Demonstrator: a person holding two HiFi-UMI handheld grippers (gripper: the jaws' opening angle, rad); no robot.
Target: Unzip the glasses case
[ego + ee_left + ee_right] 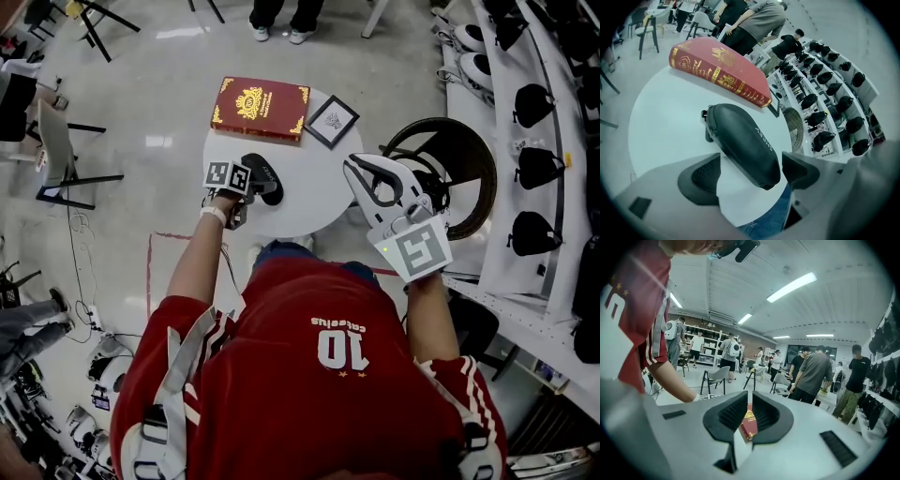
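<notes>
A black zipped glasses case [265,176] lies on the round white table [309,192], near its front left edge. In the left gripper view the case [740,140] runs lengthwise away from me, a small tab [703,114] at its far end. My left gripper [750,171] is open, its pads [701,176] standing either side of the case's near end without touching it. In the head view the left gripper [242,187] sits just left of the case. My right gripper [367,173] hovers above the table's right edge, away from the case. Its jaws [749,408] are shut on nothing.
A thick red book [261,108] with gold trim and a small framed picture [331,121] lie at the table's far side. A dark round chair [469,159] stands to the right. Shelves of black gear [534,103] line the right wall. People stand further back.
</notes>
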